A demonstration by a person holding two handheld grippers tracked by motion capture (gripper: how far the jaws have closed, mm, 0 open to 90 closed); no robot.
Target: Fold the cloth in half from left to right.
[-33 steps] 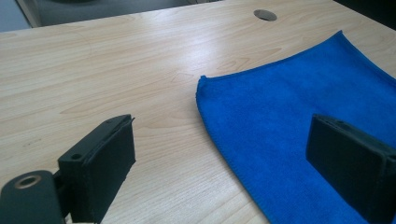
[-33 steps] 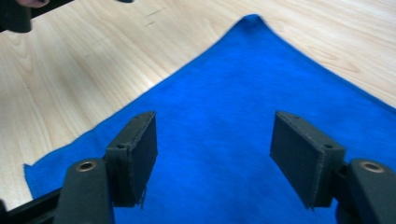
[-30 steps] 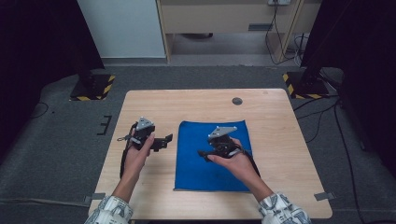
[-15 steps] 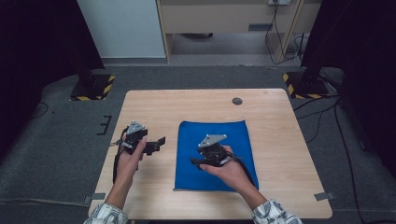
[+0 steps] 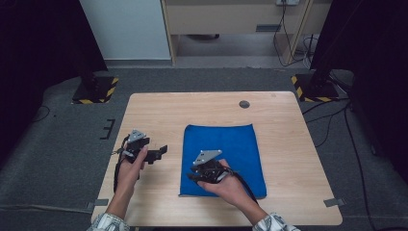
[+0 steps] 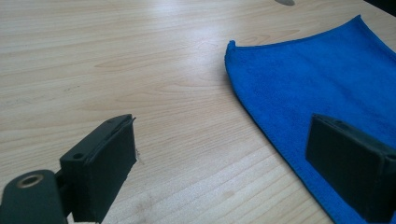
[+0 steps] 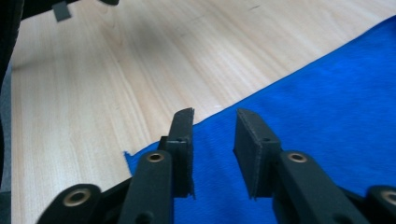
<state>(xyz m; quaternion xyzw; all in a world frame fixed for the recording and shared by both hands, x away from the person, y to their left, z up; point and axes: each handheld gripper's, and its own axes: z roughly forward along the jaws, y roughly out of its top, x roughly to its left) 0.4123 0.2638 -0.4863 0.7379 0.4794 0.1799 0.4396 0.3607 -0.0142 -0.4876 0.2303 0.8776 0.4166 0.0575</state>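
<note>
The blue cloth [image 5: 223, 159] is laid flat on the bench [image 5: 159, 110], towards its near right part, with one corner [image 7: 127, 155] seen just beside the jaws in the right gripper view. The right tool [image 5: 195, 177] is held low over the cloth's near left area; its jaws have just been closing, a narrow gap is left between them, and nothing is pinched yet. The left tool [image 5: 161, 151] is held over bare wood just left of the cloth's edge, its jaws set wide apart.

If the right jaws are brought together above the fabric, only air may be caught. If too little of the edge is taken, the cloth may slip out when lifted. The left tool may miss the edge, since it is aimed at wood.
</note>
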